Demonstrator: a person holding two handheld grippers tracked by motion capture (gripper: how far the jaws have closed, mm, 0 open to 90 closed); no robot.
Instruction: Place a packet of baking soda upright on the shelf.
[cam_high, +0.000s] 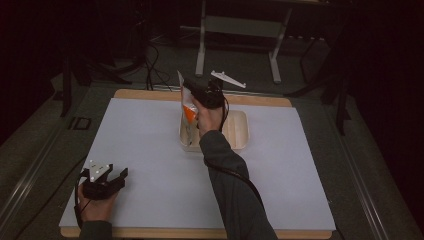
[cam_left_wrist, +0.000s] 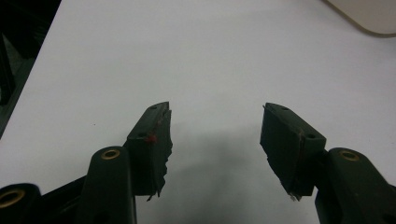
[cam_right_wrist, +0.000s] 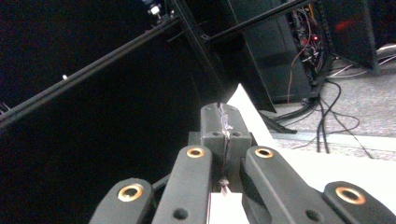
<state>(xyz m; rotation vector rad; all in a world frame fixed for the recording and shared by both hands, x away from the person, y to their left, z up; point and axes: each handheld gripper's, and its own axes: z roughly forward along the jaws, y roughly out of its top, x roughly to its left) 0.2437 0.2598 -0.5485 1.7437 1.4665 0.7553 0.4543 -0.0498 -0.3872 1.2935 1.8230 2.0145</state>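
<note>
Dim lab, equipment rack (cam_right_wrist: 317, 42), trailing cables (cam_right_wrist: 327, 112), metal frames (cam_high: 240, 30)

pouch (cam_high: 187, 107) above tray (cam_high: 239, 131), mid-table; left hand-held gripper (cam_high: 116, 176) near front-left corner of sheet (cam_high: 150, 150).

Around your work area: a white-covered surface in a dark room.

You have a white sheet (cam_high: 150, 150) spread over the wooden surface (cam_high: 200, 233), whose bare edge shows along the near and far sides. Beyond the far edge you can see a grey metal stand (cam_high: 240, 25) on the floor, with black cables (cam_high: 152, 65) trailing nearby. To your far right, an equipment rack (cam_right_wrist: 303, 42) with loose wires stands on the grey carpet (cam_right_wrist: 369, 107).
</note>
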